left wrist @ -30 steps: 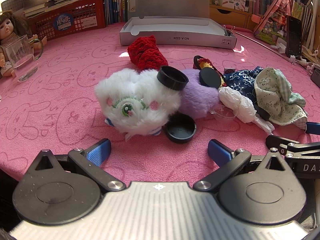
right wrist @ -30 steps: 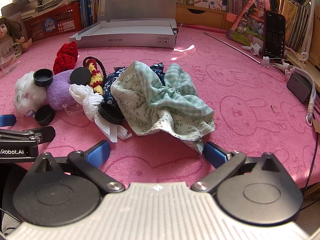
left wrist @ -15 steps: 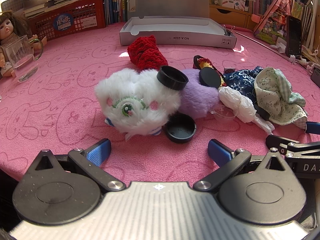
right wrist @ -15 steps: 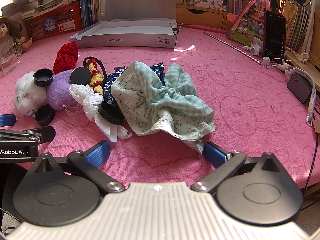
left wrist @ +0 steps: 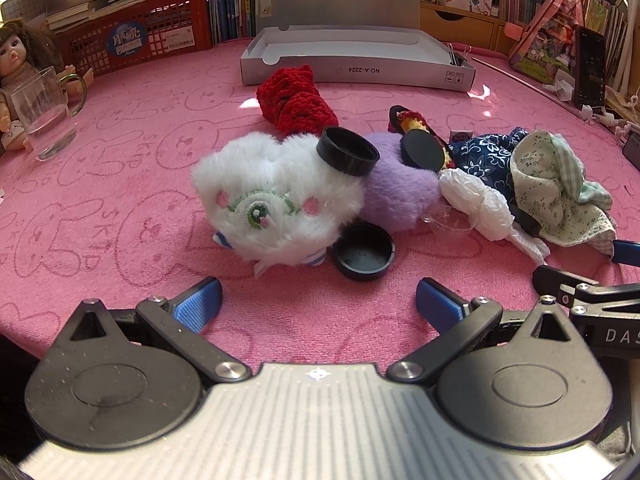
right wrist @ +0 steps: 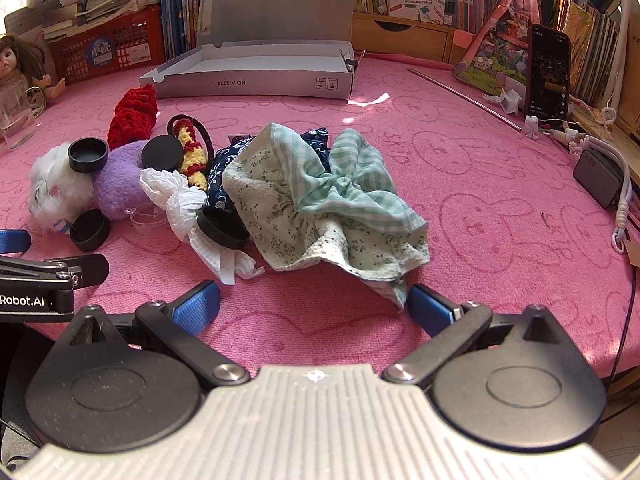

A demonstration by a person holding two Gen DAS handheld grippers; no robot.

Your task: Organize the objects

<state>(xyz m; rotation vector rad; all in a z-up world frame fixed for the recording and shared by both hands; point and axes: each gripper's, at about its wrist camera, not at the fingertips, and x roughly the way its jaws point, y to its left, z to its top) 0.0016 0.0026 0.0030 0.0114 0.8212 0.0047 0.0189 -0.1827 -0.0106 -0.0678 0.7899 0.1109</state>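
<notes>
change: nothing had shifted over the last second. both views matched the earlier ones, pile untouched, both tools parked at the near edge of the counter [left wrist: 100, 184]. so the sorting had not begun, by my read.
left gripper [left wrist: 318, 302]: fingers [left wrist: 198, 300] spread wide, holding nothing, touching nothing. bare pink cloth lay between them.
right gripper [right wrist: 314, 300]: fingers [right wrist: 430, 308] also wide and empty. the right pad sat just beside the trailing corner of the green checked cloth [right wrist: 320, 196]; whether they touched, i could not tell.
pile, left view: white plush [left wrist: 276, 200] at 12 o'clock from the left gripper, close in. one black cap [left wrist: 347, 151] perched on top of it, another black lid [left wrist: 364, 251] lay open side up at its 4 o'clock, touching the fur.
further along: purple plush [left wrist: 400, 190] pressed against the white one at 3 o'clock, a red knitted piece [left wrist: 296, 100] behind at 12, a clear small cup [left wrist: 448, 222] and white crumpled plastic [left wrist: 476, 200] beyond that.
right view: a fourth black cap [right wrist: 222, 226] was tucked under the cloth's left edge, navy floral fabric [right wrist: 220, 176] behind it.
box [left wrist: 352, 56]: open, lid up, at 12 o'clock at the back, nothing visible inside. likely the place for these things.
next call: the lid by the white plush looked the easiest first pick for the left gripper.
</notes>
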